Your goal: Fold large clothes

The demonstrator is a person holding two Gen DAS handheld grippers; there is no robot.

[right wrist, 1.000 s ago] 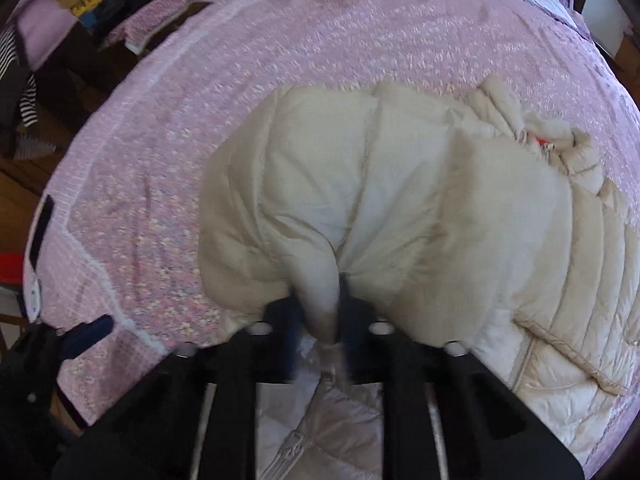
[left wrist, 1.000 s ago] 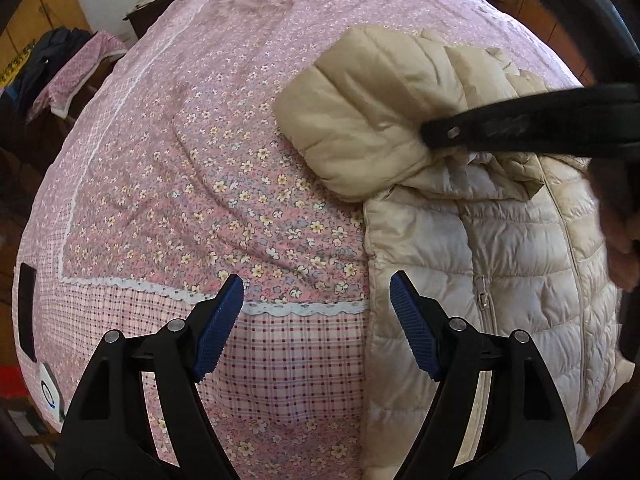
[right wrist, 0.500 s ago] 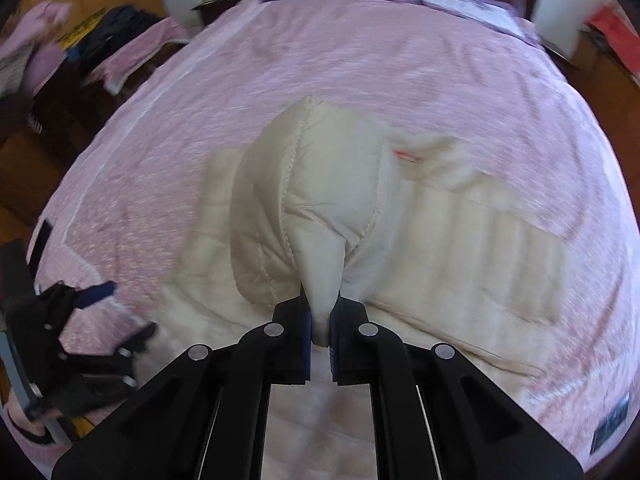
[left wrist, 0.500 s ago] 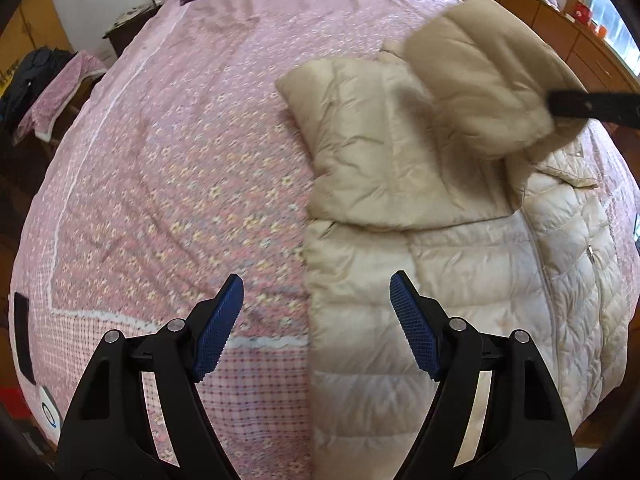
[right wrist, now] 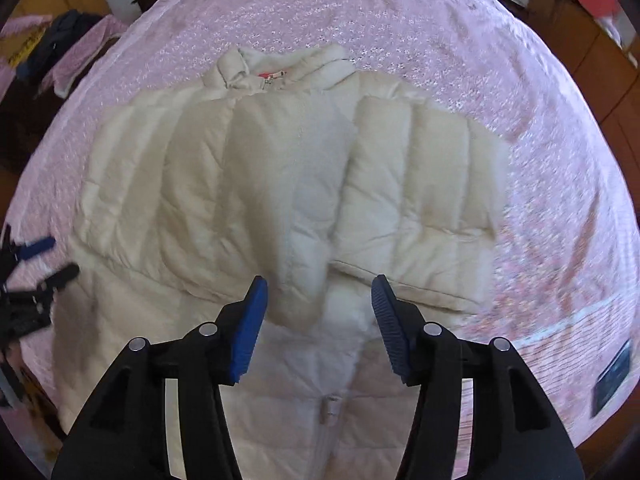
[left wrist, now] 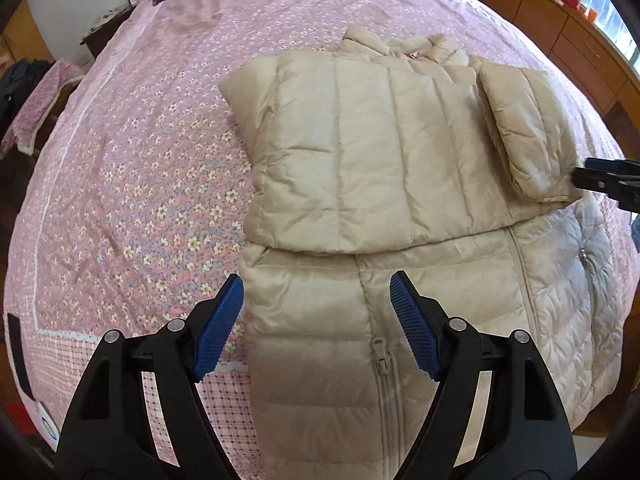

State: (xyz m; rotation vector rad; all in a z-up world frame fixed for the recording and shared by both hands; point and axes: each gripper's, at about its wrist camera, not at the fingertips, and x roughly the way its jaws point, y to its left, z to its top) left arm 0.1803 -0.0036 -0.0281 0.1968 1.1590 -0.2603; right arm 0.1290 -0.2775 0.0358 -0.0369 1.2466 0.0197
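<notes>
On the bed (left wrist: 120, 168) | left tongs (left wrist: 316, 328) hanging wide open over the jacket (left wrist: 360, 168) hem, gripping nothing | right tongs (right wrist: 318, 320) opening up, sleeve (right wrist: 416, 200) cuff sitting loose between the pads | puffy beige quilted jacket lying flat, sleeves folded across, zipper down the middle | floral pink bedspread underneath

The cream puffer jacket (right wrist: 280, 168) lies flat on the pink bedspread (right wrist: 560, 160), both sleeves folded across its chest, while the right gripper (right wrist: 318, 320) opens above it, nothing between the pads.
</notes>
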